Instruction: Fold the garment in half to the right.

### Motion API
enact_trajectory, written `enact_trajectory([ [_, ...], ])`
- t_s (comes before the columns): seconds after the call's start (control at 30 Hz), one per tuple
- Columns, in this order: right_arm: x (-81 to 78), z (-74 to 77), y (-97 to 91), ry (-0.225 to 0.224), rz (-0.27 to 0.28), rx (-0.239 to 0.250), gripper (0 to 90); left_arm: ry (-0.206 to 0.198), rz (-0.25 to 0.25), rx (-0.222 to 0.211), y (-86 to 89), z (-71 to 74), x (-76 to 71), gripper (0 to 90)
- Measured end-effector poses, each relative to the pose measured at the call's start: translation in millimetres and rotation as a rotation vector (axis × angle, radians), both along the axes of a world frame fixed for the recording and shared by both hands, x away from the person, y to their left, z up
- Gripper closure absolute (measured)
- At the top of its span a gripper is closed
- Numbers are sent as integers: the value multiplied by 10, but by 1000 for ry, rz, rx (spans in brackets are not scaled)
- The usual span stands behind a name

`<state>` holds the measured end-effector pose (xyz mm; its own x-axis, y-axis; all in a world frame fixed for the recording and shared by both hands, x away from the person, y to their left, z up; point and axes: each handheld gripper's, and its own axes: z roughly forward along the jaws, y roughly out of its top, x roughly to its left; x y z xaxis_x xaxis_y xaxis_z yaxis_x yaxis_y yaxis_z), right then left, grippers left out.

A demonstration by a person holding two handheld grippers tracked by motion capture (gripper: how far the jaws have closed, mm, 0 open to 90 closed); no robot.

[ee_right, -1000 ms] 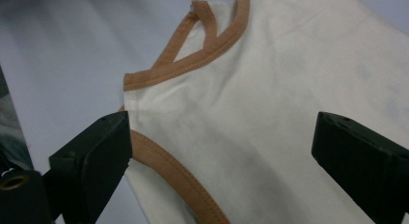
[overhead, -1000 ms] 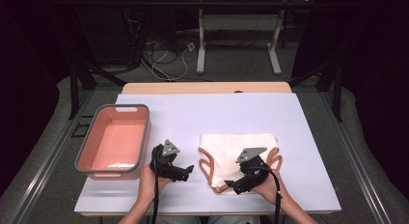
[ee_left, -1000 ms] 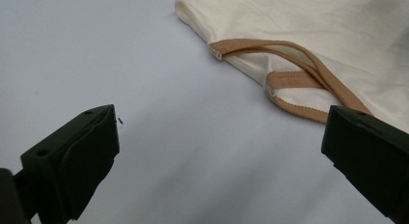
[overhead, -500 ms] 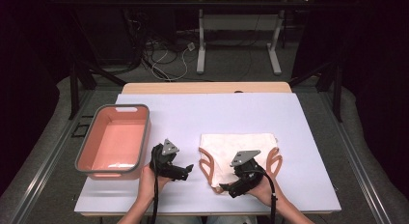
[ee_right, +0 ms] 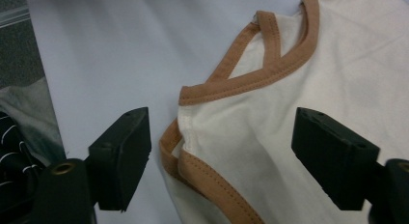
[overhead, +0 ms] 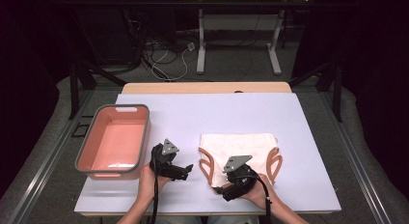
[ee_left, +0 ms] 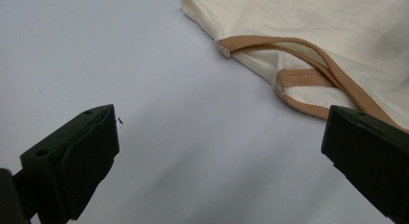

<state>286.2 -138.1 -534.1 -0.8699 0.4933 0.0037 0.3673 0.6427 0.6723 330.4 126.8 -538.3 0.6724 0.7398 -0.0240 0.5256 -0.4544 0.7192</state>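
A cream sleeveless top [overhead: 238, 144] with tan trim lies flat on the white table [overhead: 217, 113], right of centre. My right gripper [overhead: 226, 194] hovers low over its near left corner. In the right gripper view its jaws [ee_right: 222, 156] straddle the top's trimmed edge [ee_right: 212, 178]; they have just been closing, and the pads stand apart from the cloth. My left gripper [overhead: 188, 170] is held just left of the top, open over bare table. In the left gripper view [ee_left: 217, 171] nothing lies between its jaws, and the top's strap [ee_left: 308, 77] is ahead to the right.
A pink basin with a grey rim [overhead: 144, 137] stands at the table's left side, with nothing in it. The table's near edge runs just under both hands. Beyond the far edge are table legs and cables on the floor.
My right gripper has shifted left and slightly nearer, over the top's near left corner, and its jaws stand narrower. The left gripper has stayed put.
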Motion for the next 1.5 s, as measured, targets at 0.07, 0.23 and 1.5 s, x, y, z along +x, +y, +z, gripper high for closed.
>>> enact_trajectory([
  [0.07, -9, -6, 19, -5, 14, 0, 274, 7, -1, -4, 0, -8, 3, 0],
  [0.23, -55, -41, 96, -9, 53, -26, 378, 14, 0, -4, -8, -21, 14, 0],
  [1.5, -115, -84, 99, -24, 62, -36, 863, -1, -19, 19, -50, -64, 45, 1],
])
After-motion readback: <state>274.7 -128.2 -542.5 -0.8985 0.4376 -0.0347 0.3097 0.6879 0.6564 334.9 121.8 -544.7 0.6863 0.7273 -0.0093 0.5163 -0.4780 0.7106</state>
